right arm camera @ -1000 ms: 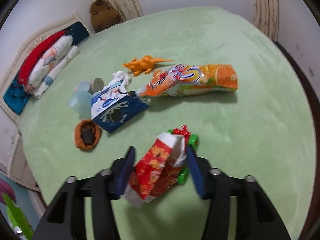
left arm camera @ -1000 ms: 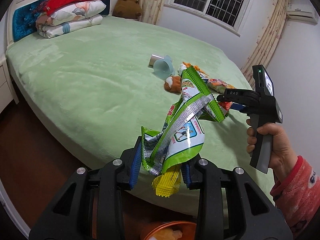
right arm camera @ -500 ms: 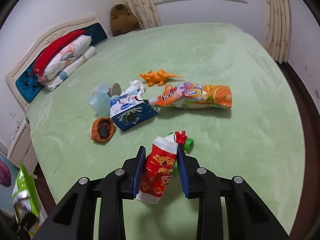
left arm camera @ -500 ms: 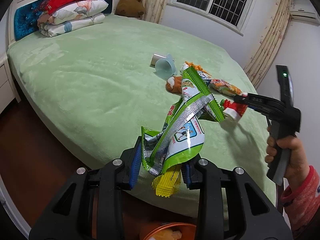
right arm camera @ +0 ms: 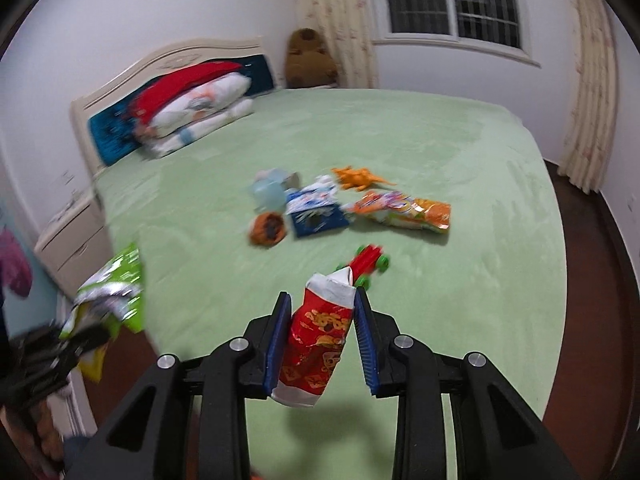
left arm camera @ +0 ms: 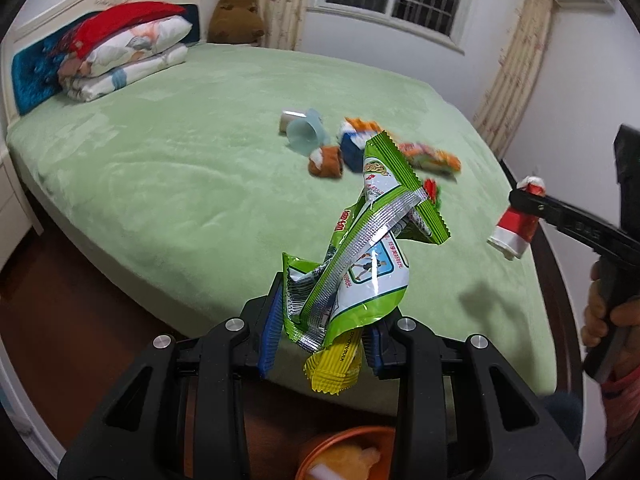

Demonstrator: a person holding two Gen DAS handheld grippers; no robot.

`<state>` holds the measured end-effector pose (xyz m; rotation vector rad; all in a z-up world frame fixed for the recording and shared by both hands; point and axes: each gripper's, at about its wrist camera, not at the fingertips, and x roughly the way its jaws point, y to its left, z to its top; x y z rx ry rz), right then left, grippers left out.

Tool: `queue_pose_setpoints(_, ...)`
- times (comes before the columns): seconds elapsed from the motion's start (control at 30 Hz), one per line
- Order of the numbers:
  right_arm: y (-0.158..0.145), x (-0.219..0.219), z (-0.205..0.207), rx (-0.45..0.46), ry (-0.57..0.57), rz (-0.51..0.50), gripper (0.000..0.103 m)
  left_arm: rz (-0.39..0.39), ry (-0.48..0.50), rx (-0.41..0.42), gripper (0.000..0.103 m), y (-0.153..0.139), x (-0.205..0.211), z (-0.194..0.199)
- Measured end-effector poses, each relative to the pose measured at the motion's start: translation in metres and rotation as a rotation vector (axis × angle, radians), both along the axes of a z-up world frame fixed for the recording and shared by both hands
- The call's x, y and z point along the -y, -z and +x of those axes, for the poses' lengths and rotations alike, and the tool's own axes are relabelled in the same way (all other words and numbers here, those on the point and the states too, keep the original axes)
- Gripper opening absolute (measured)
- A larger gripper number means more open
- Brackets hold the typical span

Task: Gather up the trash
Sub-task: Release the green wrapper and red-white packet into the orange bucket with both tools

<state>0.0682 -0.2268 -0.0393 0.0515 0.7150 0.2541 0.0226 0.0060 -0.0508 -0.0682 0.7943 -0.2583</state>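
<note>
While your left gripper (left arm camera: 320, 336) stays clenched on a bundle of wrappers, that bundle — a crumpled green snack bag (left arm camera: 360, 264) with a silver seam and a yellow wrapper (left arm camera: 334, 364) poking out below — hangs over the near edge of the bed (left arm camera: 168, 184). Below it, at the bottom of the left wrist view, you can see the rim of an orange bin (left arm camera: 344, 436) with something pale yellow inside.

Moving right across the green bedspread, the remaining clutter sits in one cluster mid-bed: a pale blue cup (right arm camera: 270, 192) on its side, a small brown round plush thing (right arm camera: 269, 229) near it, a blue and white tissue packet (right arm camera: 316, 212), an orange toy dinosaur (right arm camera: 360, 177) behind that, and a long orange snack bag (right arm camera: 404, 210) lying flat to the right. Nearer you, apart from the cluster, stands a red toy car with green wheels (right arm camera: 370, 262).

Your right gripper (right arm camera: 320, 336) is clamped on a red packet with white ends (right arm camera: 320, 340) — its blue pads press both sides, and the packet is lifted clear of the bedspread, casting a shadow below. In the left wrist view you see it at the far right, held out over the bed's edge, your hand (left arm camera: 608, 312) on the handle.
</note>
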Motion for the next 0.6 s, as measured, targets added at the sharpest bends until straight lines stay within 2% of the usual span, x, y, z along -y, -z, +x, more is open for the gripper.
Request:
queue_pose_setpoints(0.17,0.019,-0.012,-0.045,-0.032,-0.09,-0.002,0.032,0.035,0.052,-0.047,0.034,0.021,0.006,-0.028)
queue_pose_setpoints(0.3,0.041,-0.021,-0.071,-0.072,-0.144,-0.006,0.032,0.048,0.083,-0.127,0.034,0.048,0.009,-0.049)
queue_pose_setpoints(0.47,0.093,-0.04,-0.102,-0.204,-0.215,0.0,0.032,0.099,0.134,-0.243,0.034,0.089,0.013,-0.078)
queue_pose_setpoints(0.6,0.149,-0.054,-0.121,-0.34,-0.253,-0.019,0.032,0.123,0.165,-0.388,0.033,0.14,0.016,-0.098)
